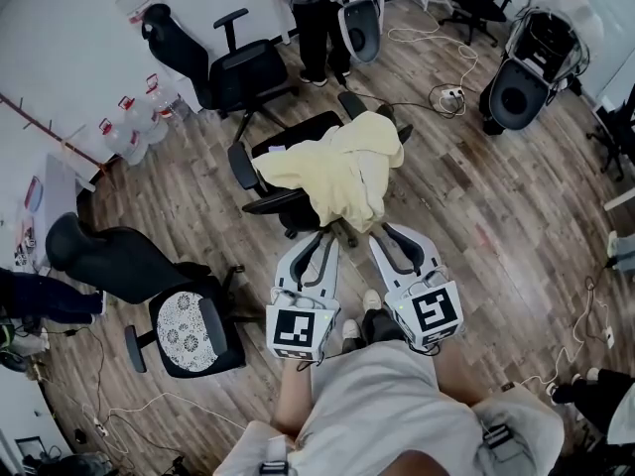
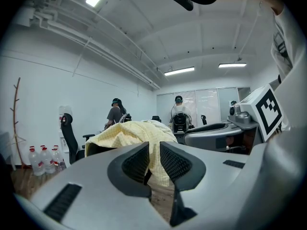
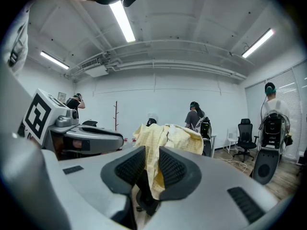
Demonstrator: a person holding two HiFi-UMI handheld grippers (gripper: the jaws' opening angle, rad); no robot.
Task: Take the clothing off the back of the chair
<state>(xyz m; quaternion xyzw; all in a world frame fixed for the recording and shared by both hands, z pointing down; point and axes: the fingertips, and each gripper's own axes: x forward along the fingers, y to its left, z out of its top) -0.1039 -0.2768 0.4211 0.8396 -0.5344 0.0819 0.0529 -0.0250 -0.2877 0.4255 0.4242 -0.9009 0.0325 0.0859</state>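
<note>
A pale yellow garment (image 1: 337, 172) is draped over the back of a black office chair (image 1: 294, 133) in the middle of the wooden floor. Both grippers point at it from just in front of me. The left gripper (image 1: 329, 236) is a little short of the garment's lower hem, and the right gripper (image 1: 380, 228) stands beside it. In the left gripper view the garment (image 2: 127, 133) lies beyond the left gripper (image 2: 154, 152), whose jaws stand narrowly apart with nothing between the pads. The right gripper (image 3: 152, 153) is likewise slightly open, with the garment (image 3: 170, 137) hanging ahead of it.
Another black chair (image 1: 236, 75) stands behind to the left, and a chair with a patterned cushion (image 1: 194, 330) is at my left. A person (image 1: 319, 18) stands at the far wall. Water bottles (image 1: 129, 127), floor cables (image 1: 442, 92) and a round machine (image 1: 518, 89) surround the area.
</note>
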